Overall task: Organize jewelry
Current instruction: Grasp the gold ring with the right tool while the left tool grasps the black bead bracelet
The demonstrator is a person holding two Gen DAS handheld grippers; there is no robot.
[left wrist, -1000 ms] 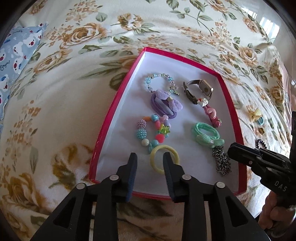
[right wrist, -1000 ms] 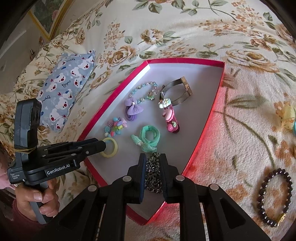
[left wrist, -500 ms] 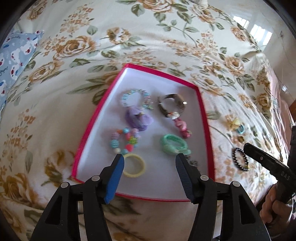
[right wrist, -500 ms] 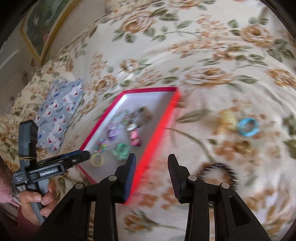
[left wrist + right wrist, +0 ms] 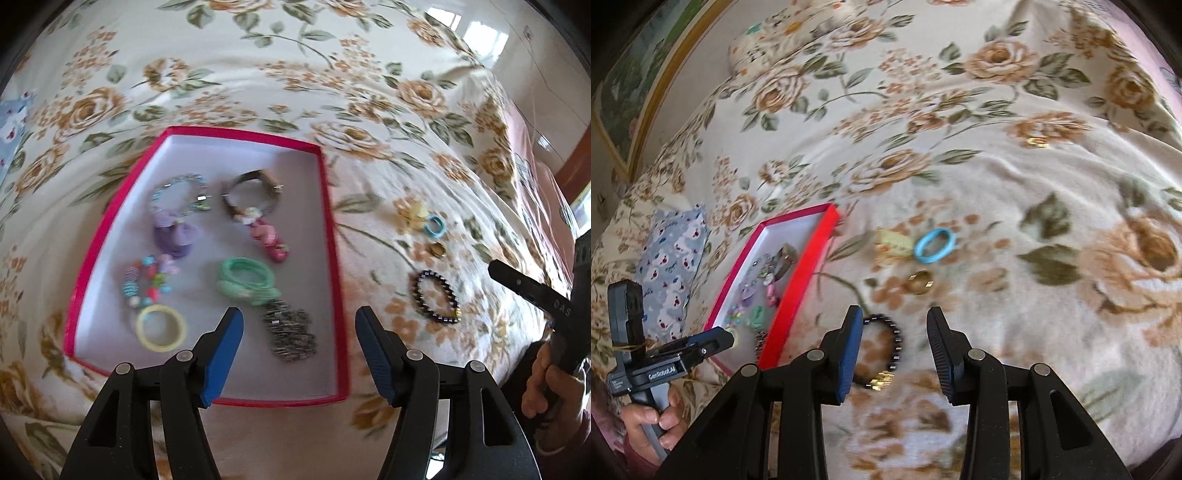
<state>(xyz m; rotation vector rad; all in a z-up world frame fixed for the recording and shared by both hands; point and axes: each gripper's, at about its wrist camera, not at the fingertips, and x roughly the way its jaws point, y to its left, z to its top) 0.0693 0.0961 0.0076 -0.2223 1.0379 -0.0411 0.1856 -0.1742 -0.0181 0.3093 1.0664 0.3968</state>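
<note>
A red-rimmed white tray (image 5: 328, 236) (image 5: 809, 258) lies on the floral bedspread and holds several pieces, among them a yellow ring (image 5: 161, 328), a metal chain (image 5: 290, 332) and a green hair tie (image 5: 245, 282). On the bedspread right of the tray lie a dark bead bracelet (image 5: 436, 297) (image 5: 886, 350), a gold ring (image 5: 438, 250) (image 5: 919, 282), a blue ring (image 5: 435, 226) (image 5: 934, 245) and a yellow clip (image 5: 412, 214) (image 5: 892, 242). My left gripper (image 5: 299, 350) is open and empty above the tray's near edge. My right gripper (image 5: 895, 347) is open and empty, just over the bead bracelet.
A blue patterned pillow (image 5: 672, 266) lies left of the tray. A small gold piece (image 5: 1036, 142) sits farther back on the bedspread. A framed picture (image 5: 631, 88) stands at the far left. The bed's right edge drops off by the window (image 5: 524, 122).
My right gripper let go of the metal chain in the tray, opened and swung right to the bead bracelet. My left gripper opened wide and drew back from the yellow ring.
</note>
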